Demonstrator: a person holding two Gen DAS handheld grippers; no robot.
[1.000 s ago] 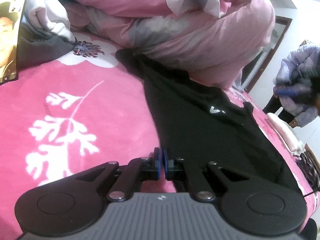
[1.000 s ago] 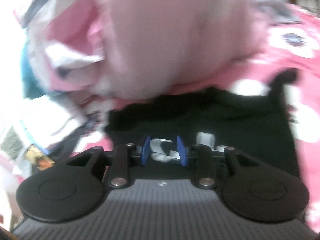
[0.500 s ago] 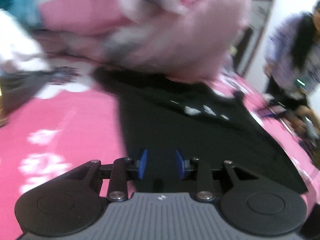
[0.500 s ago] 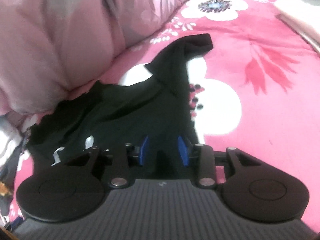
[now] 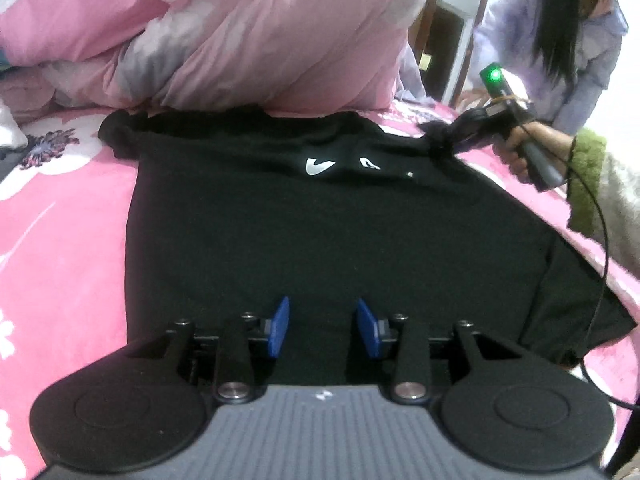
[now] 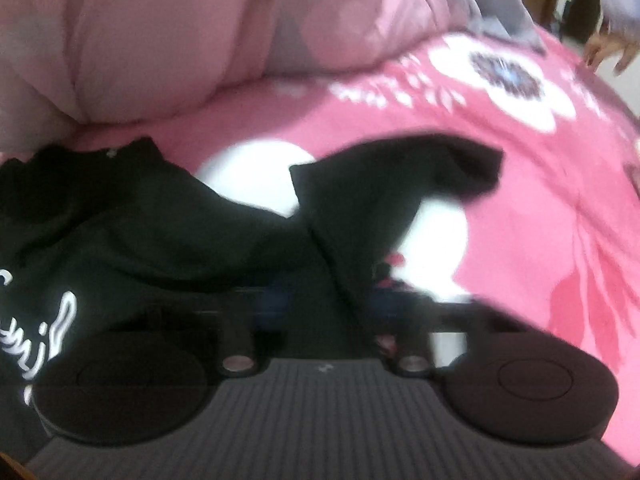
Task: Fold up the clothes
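A pink floral bedspread fills both views. At the bottom of the left wrist view the left gripper stands released, its jaws having just been opening, empty over the hem of the black T-shirt. The shirt lies flat and unfolded, its long axis running up the frame, collar toward the pink duvet. Far right, the right gripper is clenched on a sleeve. Folding looks barely begun.

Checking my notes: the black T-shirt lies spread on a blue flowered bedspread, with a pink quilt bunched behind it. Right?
Not quite: the bedspread is pink with white flowers, not blue, as the left wrist view shows. The black T-shirt does lie spread on it, with the pink quilt bunched behind.
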